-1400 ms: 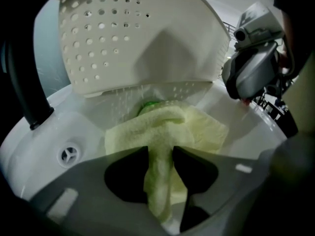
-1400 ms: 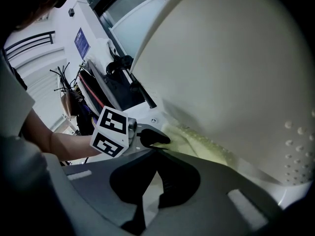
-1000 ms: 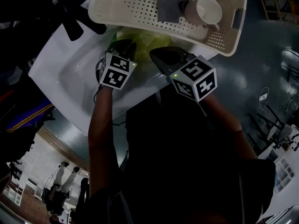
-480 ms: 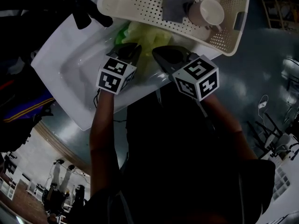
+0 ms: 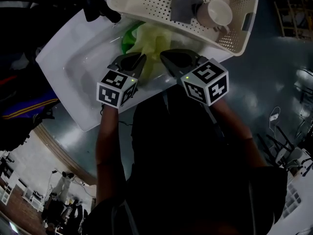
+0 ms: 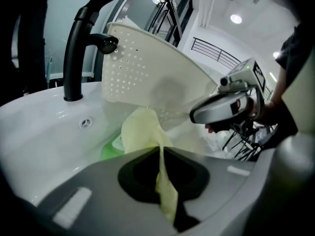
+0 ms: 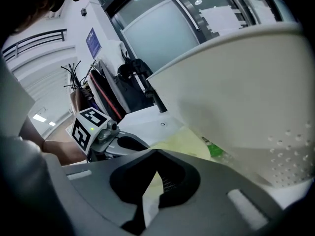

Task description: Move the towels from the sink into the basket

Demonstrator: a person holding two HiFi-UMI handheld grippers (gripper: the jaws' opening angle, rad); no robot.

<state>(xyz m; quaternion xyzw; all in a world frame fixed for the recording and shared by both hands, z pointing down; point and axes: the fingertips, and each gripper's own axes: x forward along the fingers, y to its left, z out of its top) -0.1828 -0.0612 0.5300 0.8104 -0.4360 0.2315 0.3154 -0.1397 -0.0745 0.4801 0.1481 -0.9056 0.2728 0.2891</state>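
A pale yellow towel [image 5: 149,38] rises out of the white sink [image 5: 73,62], just below the cream perforated basket [image 5: 142,1] that rests on the sink's far side. My left gripper [image 5: 142,58] is shut on one fold of it; in the left gripper view the cloth [image 6: 142,132] runs down between the closed jaws. My right gripper [image 5: 163,56] is shut on the same towel beside it, and the right gripper view has the cloth [image 7: 182,144] pinched between its jaws. A green towel [image 5: 128,37] lies under the yellow one.
A grey cloth [image 5: 186,1] and a white cup [image 5: 217,11] lie in the basket. A black faucet [image 6: 81,48] stands at the sink's far left rim, close to the basket's wall [image 6: 157,77]. Dark floor surrounds the sink.
My left gripper has risen and rolled a little, pulling the yellow towel up out of the sink. More of the green towel shows beneath. The right gripper has stayed in place.
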